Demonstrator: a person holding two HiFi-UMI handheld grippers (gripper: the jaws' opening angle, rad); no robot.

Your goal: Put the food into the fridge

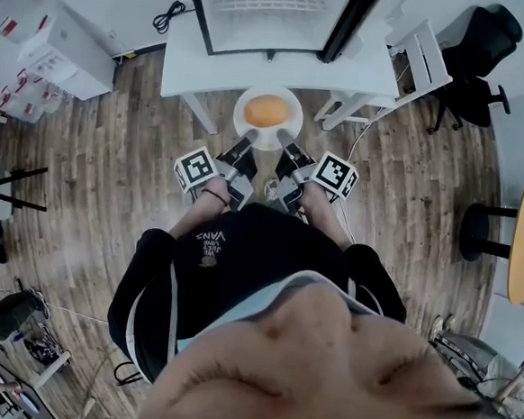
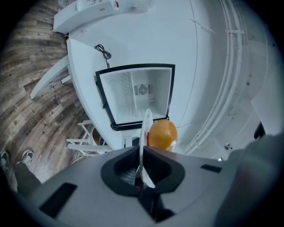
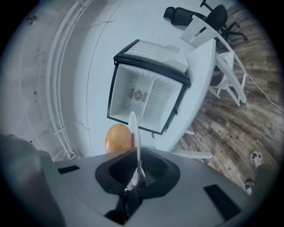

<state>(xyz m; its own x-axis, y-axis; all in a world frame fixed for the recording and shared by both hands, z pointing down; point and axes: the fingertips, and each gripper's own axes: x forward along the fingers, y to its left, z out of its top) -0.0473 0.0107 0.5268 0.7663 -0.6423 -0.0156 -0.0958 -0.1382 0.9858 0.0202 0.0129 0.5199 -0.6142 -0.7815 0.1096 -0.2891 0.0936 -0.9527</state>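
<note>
Presently the left gripper and right gripper are each pinched narrow on the near rim of the white plate, evidently to keep it level under the orange food at its centre. The open fridge on the table stands just ahead, its cavity apparently bare; only its frame edges constrain entry

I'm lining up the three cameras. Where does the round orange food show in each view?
Head view: top centre, the round orange food on the white plate.
Left gripper view: just right of centre, lower half.
Right gripper view: left of centre, lower half.
Shared landmark: the open fridge, beyond the food in every view.
</note>
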